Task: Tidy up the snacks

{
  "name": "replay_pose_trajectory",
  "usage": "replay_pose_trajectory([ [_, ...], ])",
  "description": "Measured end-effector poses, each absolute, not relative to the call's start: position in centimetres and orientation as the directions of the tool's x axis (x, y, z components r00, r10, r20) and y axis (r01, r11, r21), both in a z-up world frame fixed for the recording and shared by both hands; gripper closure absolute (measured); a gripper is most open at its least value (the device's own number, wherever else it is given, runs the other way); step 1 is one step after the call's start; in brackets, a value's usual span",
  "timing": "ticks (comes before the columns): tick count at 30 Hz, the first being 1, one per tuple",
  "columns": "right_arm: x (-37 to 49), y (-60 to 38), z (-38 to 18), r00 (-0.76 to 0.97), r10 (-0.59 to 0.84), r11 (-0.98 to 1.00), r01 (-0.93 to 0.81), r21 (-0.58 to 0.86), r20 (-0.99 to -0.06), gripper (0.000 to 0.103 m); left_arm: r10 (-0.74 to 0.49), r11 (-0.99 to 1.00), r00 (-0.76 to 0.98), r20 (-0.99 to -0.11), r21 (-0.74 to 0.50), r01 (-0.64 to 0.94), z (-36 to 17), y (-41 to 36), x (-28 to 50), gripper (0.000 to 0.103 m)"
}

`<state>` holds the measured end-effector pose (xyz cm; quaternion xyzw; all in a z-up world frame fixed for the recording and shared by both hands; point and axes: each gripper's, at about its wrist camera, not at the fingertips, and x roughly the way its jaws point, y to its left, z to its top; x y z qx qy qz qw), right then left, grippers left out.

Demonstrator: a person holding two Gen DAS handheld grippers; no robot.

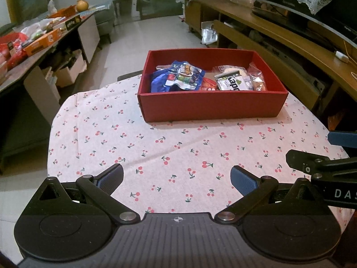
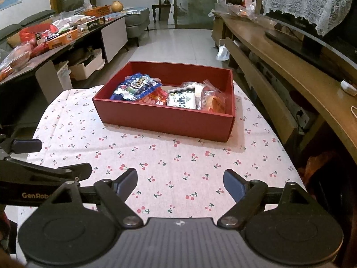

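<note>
A red box [image 1: 209, 107] [image 2: 165, 120] stands at the far side of a table with a cherry-print cloth [image 1: 156, 147] [image 2: 178, 169]. In it lie a blue snack bag [image 1: 178, 78] [image 2: 138, 87], a red-orange pack [image 2: 154, 99], a white and green pack [image 1: 232, 81] [image 2: 181, 99] and a clear bag of snacks [image 1: 256, 78] [image 2: 212, 101]. My left gripper [image 1: 177, 178] is open and empty above the near part of the cloth. My right gripper [image 2: 180, 183] is open and empty beside it; it also shows at the right edge of the left wrist view [image 1: 323, 160].
A long low table [image 1: 33, 44] [image 2: 44, 40] piled with boxes and packets stands to the left. A wooden TV cabinet [image 1: 290, 44] [image 2: 290, 67] with a television runs along the right. Tiled floor lies beyond the table.
</note>
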<state>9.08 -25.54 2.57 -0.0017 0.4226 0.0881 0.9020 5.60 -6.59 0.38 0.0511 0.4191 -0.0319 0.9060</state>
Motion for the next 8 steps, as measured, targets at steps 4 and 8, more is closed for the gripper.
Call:
replay_pose_trajectory([
  [4,9.13,-25.52,2.49,0.623,0.156,0.985,-0.159,0.071,-0.766,0.0,-0.008,0.993,0.648,-0.761,0.072,0.096,0.38,-6.6,5.54,0.0],
  [8,9.18,-25.41,2.39,0.62,0.154,0.985,-0.16,0.069,-0.769,0.0,-0.002,0.992,0.649,-0.761,0.078,0.096,0.4,-6.56,5.49,0.0],
])
